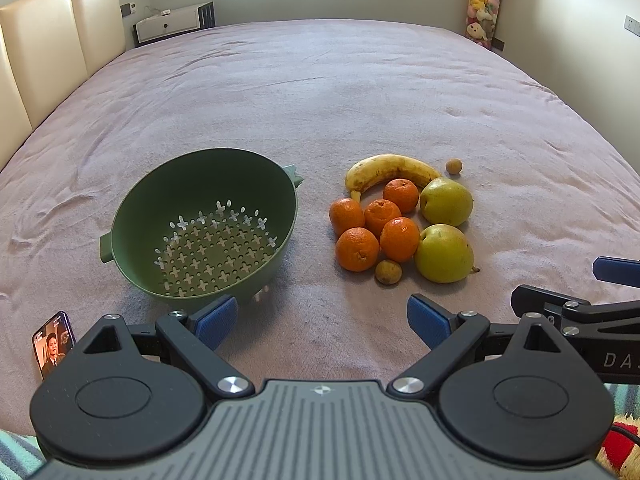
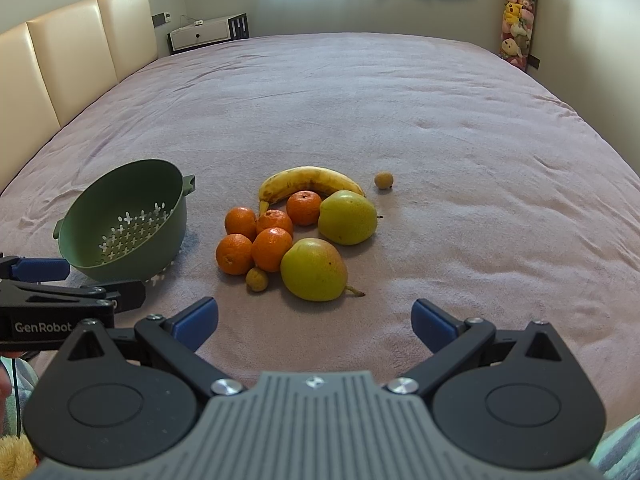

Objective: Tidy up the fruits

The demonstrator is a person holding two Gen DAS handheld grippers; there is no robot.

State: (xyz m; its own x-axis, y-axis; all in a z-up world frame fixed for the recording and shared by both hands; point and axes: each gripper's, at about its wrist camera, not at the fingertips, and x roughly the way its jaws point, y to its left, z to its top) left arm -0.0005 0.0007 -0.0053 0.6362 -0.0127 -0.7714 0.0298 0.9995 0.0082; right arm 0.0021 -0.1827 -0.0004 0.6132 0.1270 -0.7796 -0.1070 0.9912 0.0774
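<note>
Both tools [image 1: 322, 322] [image 2: 315, 324] hover spread, fruits [image 2: 296, 232] just ahead.

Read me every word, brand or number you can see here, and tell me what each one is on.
"GenRobot": on the left gripper body, seen in the right wrist view.
"DA", cut off at the frame edge: on the right gripper body, seen in the left wrist view.
Phone screen: text too small to read.

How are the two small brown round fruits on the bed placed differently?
The near small brown round fruit sits tucked against the oranges and the near yellow-green pear; the far small brown round fruit lies alone beyond the curved yellow banana. Both rest on the mauve blanket, outside the green perforated colander.
</note>
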